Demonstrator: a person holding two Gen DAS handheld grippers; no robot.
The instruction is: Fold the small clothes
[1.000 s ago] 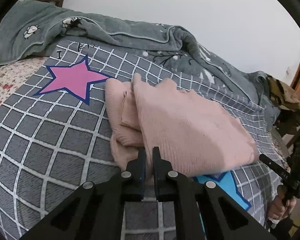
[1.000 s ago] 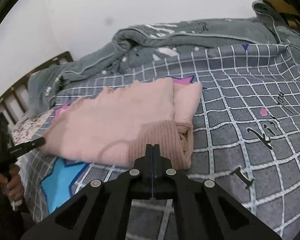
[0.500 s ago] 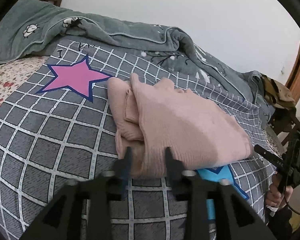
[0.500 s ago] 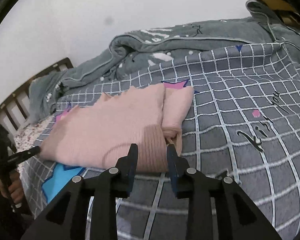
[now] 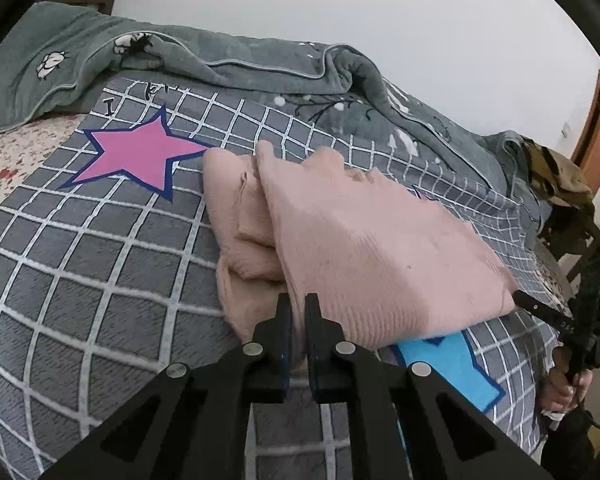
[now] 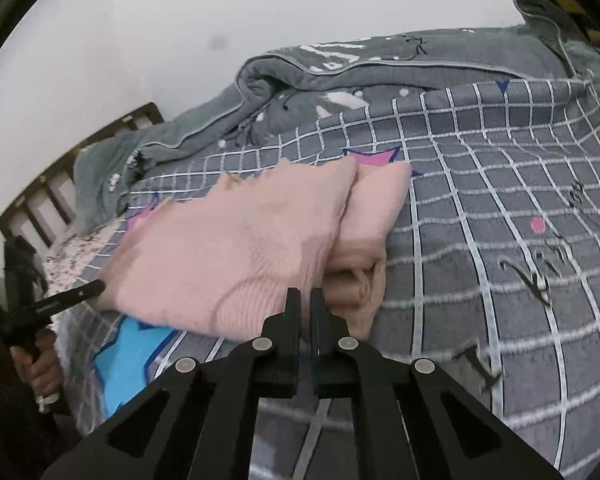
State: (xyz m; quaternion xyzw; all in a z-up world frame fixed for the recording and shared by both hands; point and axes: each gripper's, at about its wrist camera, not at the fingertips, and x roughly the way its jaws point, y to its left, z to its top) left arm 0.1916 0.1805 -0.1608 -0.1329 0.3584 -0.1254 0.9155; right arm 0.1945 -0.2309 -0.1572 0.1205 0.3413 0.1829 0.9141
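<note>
Pinching the near ribbed hem of the soft pink knitted sweater (image 5: 364, 240) with the left hand-held gripper (image 5: 297, 304) and the right hand-held gripper (image 6: 305, 300), both clenched on fabric after a quick open-and-close. Lying folded on the bed's grey checked blanket (image 5: 100, 272), light, limp, stretchy. Best taken at hem corners, likely sagging between grips.
</note>
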